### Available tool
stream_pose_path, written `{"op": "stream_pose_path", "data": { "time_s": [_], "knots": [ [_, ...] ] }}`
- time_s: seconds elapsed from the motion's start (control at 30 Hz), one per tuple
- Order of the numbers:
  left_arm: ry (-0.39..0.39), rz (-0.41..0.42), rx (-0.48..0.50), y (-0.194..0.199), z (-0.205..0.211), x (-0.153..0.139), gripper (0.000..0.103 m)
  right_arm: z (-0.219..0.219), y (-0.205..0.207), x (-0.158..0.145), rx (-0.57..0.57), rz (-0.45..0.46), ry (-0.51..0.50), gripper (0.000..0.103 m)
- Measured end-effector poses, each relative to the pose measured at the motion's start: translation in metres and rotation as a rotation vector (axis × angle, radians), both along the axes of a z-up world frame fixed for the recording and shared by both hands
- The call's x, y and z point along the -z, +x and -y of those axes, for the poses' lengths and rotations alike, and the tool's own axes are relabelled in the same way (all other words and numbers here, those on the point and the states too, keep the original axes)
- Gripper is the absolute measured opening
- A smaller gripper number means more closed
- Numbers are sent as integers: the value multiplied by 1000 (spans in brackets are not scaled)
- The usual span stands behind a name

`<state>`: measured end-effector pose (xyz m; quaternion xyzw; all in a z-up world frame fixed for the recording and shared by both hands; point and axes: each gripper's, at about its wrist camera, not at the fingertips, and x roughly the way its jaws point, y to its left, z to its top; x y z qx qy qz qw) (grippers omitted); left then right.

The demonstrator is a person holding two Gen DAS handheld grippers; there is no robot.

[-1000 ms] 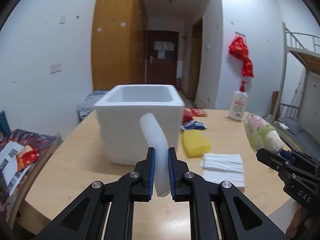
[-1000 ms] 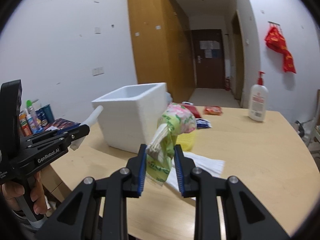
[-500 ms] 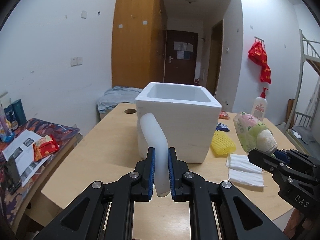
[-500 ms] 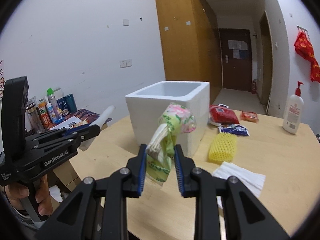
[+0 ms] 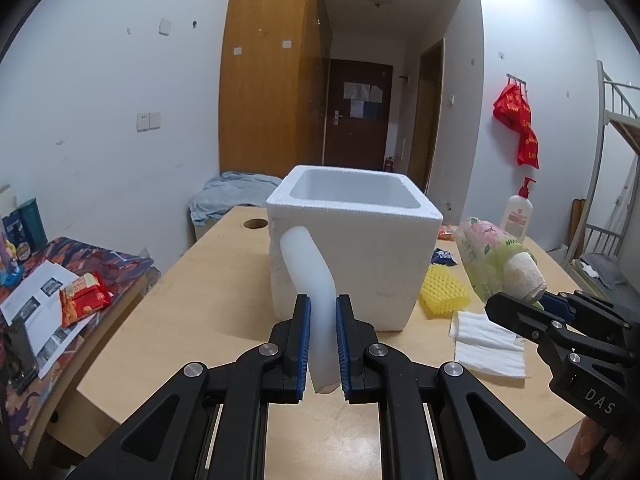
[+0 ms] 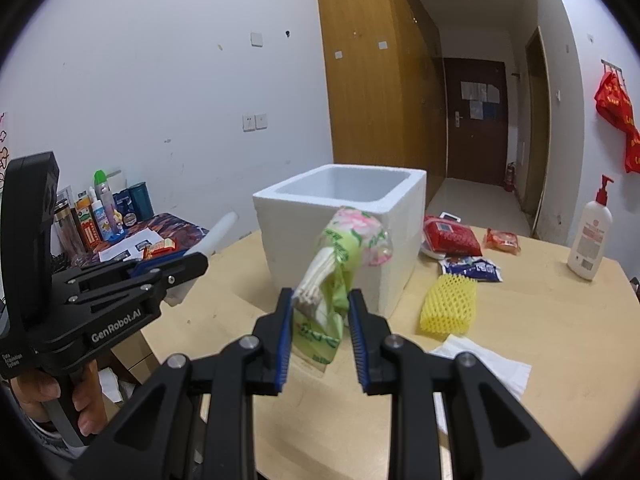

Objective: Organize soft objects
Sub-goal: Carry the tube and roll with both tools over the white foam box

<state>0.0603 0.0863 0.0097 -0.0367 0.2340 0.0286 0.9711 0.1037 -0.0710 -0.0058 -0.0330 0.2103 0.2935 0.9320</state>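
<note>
Two loads are held above the desk (image 5: 168,300) short of the white foam box (image 5: 352,248): the left hand-held gripper (image 5: 322,340) is clamped on a bent white foam tube (image 5: 310,276), and the right hand-held gripper (image 6: 320,322) is clamped on a green-and-pink plastic packet (image 6: 340,264).

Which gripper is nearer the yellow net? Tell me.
Right. The right gripper, shut on the bag, hangs just left of the yellow net; the left gripper, holding foam, sits farther left.
</note>
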Motion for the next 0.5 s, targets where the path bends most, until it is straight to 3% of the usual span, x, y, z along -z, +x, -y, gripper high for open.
{"op": "stream_pose_path", "data": {
  "time_s": [0.33,0.5],
  "knots": [
    [21,48,14,3,3,-27,13,-1,4,-29,-3,60,11,30],
    [-3,38,52,10,2,-39,13,-5,7,-39,-12,80,7,30]
  ]
}}
